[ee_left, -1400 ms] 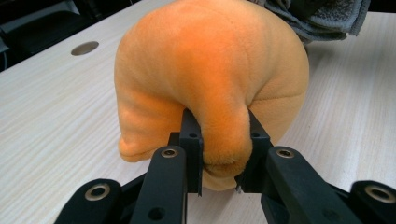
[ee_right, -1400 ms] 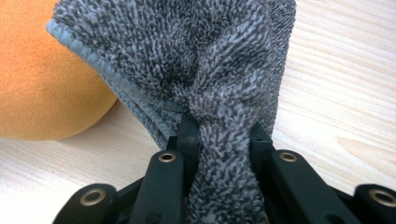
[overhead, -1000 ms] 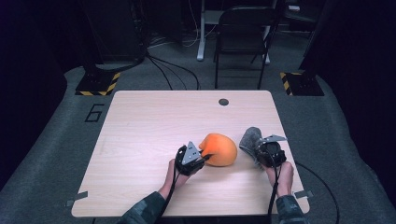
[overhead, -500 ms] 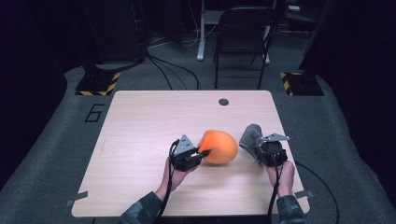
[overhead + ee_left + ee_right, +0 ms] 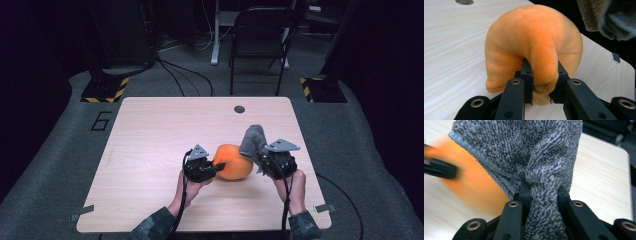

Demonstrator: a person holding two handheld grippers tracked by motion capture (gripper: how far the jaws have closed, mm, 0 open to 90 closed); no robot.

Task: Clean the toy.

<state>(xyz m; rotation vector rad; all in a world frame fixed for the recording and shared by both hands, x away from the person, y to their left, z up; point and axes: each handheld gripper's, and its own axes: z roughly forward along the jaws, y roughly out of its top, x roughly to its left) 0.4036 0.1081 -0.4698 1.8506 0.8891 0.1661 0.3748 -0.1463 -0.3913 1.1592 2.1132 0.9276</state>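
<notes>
Step in hand: it looks like the orange soft toy [image 5: 231, 162] is being held in place on the table [image 5: 150, 130] while the grey cloth [image 5: 252, 138] is held up next to it, maybe to wipe or cover it.
Next move: I think the cloth needs to come down onto the top of the toy, gently, while the other side keeps the toy from sliding.
Left gripper [image 5: 216, 166]: its jaws are squeezed tight on a fold of the orange toy; in the left gripper view the plush [image 5: 534, 45] bulges out between them.
Right gripper [image 5: 261, 157]: its jaws are pinched on a bunch of the grey cloth [image 5: 529, 152], which stands up above them, off the table.
Where the toy is: on the table, near the person's edge, between the two hands.
Where the cloth is: just beside the toy; I cannot tell if they touch.
</notes>
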